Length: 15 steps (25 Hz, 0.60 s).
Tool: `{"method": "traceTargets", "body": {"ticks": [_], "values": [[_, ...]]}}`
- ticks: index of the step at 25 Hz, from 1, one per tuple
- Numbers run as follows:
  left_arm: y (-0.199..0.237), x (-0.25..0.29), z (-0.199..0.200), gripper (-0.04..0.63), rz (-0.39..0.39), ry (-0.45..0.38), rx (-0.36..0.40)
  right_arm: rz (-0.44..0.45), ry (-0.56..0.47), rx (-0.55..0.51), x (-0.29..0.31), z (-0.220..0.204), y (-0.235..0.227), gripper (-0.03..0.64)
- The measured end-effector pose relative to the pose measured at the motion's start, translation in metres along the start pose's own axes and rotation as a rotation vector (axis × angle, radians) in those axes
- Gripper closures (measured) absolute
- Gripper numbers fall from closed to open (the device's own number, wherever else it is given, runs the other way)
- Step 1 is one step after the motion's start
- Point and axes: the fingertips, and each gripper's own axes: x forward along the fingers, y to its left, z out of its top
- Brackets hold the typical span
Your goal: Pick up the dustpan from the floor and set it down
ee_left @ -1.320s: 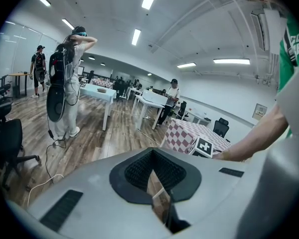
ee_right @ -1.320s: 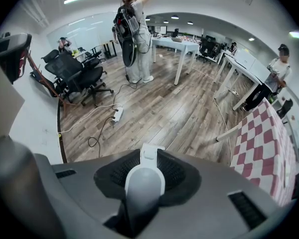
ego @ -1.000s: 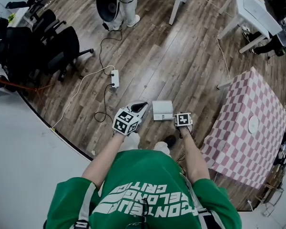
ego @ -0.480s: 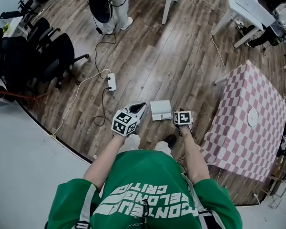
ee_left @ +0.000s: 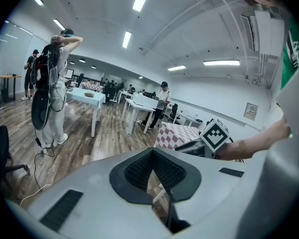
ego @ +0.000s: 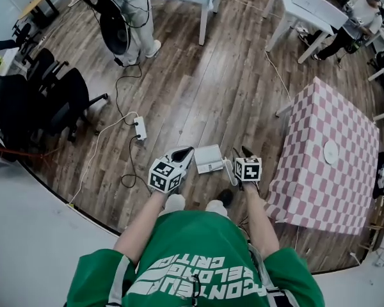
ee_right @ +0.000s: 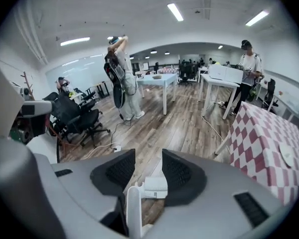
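We read the right gripper [ee_right: 148, 159] as free: jaws wide apart, just been opening, pads off everything, the dustpan [ee_right: 154, 187] visible through the gap but not gripped. Left gripper [ee_left: 152, 156] jaws together, nothing in them. Dustpan sits flat on the wood floor [ego: 198, 88] between both grippers, just ahead of the person's shoes [ego: 226, 197]. Risk: its thin upright handle [ee_right: 133, 208] stands close under the right jaws, so a careless swing could clip it and tip or skid the pan. Smooth white plastic on glossy planks likely slides easily. Pan boxy, shallow; pads dark, ribbed.
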Motion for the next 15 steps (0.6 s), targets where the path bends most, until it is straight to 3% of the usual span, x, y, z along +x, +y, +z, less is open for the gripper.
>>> {"method": "traceTargets", "body": {"ticks": [4,12,15], "values": [[-0.010,0.006,0.016,0.592,-0.007,-0.029,-0.005,0.018,-0.110,0.034,-0.035,0.024,-0.006,0.452],[-0.039,0.022,0.044,0.592,-0.040,-0.074,0.016,0.017,-0.239,0.032,-0.100,0.052,-0.013,0.601],[-0.048,0.028,0.054,0.592,-0.050,-0.097,0.027,0.016,-0.282,0.018,-0.119,0.061,-0.016,0.609]]}}
